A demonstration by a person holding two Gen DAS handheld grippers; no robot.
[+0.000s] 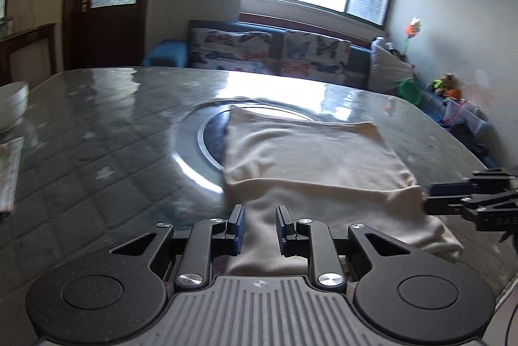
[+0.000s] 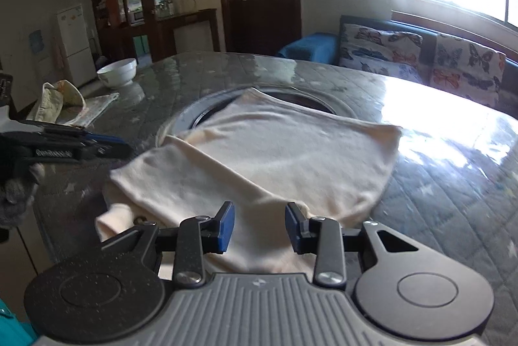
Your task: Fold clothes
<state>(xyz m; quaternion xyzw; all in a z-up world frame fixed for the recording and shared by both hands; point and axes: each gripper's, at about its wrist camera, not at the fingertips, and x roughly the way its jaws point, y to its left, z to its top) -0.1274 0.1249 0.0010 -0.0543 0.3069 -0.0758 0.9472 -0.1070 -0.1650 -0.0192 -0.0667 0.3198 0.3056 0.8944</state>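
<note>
A cream garment (image 1: 310, 151) (image 2: 275, 158) lies folded on the grey quilted table (image 1: 97, 135), partly over a round inset in the top. My left gripper (image 1: 260, 218) hovers over the garment's near edge, its blue pads apart with nothing pinched between them. My right gripper (image 2: 259, 218) stands open the same way above the near edge on the other side; it also shows side-on in the left wrist view, as the right gripper (image 1: 433, 197) at the cloth's right corner. The left gripper (image 2: 106, 148) sits just left of the cloth's corner, held by a hand in a grey glove (image 2: 16, 197).
A white bowl (image 2: 118, 72) (image 1: 13, 106) stands at the far left of the table, beside a crumpled cloth (image 2: 58, 106) and a patterned paper (image 2: 97, 106). The round inset ring (image 1: 200, 145) is level with the tabletop. A sofa with butterfly cushions (image 1: 259, 51) stands behind.
</note>
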